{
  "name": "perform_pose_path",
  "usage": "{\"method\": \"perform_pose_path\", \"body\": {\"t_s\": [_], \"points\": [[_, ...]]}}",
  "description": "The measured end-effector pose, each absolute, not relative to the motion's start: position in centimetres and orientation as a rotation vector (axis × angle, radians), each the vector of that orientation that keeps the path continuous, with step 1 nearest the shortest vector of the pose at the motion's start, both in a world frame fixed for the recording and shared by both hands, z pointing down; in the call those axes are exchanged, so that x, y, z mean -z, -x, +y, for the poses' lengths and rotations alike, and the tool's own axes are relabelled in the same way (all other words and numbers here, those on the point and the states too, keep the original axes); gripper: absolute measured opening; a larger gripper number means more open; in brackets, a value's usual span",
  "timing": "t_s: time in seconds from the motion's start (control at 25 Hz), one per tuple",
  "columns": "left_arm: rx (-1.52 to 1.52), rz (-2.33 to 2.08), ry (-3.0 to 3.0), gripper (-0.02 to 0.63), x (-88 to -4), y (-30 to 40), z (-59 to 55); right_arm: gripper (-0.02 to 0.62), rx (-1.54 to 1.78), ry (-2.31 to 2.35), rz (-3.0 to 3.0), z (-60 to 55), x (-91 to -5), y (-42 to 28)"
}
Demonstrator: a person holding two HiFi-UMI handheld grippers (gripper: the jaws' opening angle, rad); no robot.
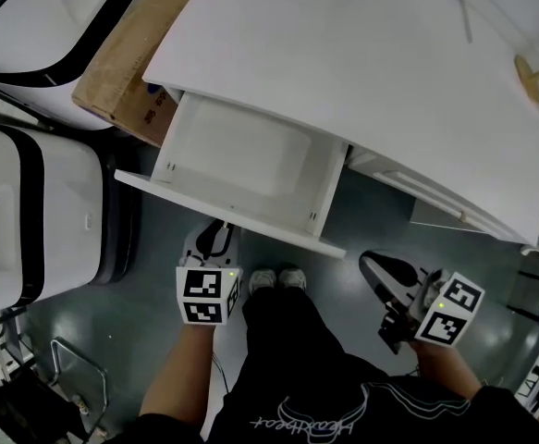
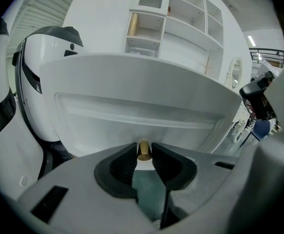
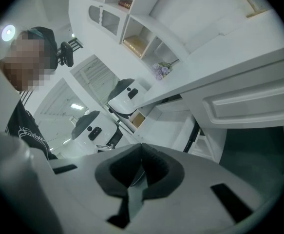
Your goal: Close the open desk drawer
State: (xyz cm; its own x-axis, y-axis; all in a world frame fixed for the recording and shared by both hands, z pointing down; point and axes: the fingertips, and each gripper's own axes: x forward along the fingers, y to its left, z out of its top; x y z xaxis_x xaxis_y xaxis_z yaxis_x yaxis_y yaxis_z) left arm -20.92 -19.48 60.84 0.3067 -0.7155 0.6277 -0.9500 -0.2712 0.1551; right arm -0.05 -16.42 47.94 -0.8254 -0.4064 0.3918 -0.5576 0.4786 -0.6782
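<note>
The white desk drawer (image 1: 237, 215) stands pulled out from under the desk top (image 1: 343, 72), and its inside shows nothing. My left gripper (image 1: 215, 239) is at the middle of the drawer front. In the left gripper view the front panel (image 2: 142, 106) fills the frame and a small brass knob (image 2: 143, 150) sits pinched between the jaws of the left gripper (image 2: 143, 152). My right gripper (image 1: 373, 266) hangs lower right of the drawer, off the desk, touching nothing. In its own view the right gripper (image 3: 142, 150) has its tips together, and the open drawer (image 3: 178, 128) lies beyond.
A cardboard box (image 1: 126, 58) leans beside the desk's left end. White rounded machines (image 1: 29, 211) stand at the left. The person's shoes (image 1: 276, 278) are on the grey floor just below the drawer front. A closed drawer front (image 3: 249, 106) is to the right of the open one.
</note>
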Motion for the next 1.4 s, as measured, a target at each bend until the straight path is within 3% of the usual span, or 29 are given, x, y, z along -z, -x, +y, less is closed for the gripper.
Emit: {"method": "perform_pose_path", "body": {"t_s": [1.4], "points": [[-0.581,-1.484,-2.097,0.097,-61.0,17.8,-31.1,0.006,-1.277,-0.923,-2.545,-18.2,-49.4,-2.9]]}}
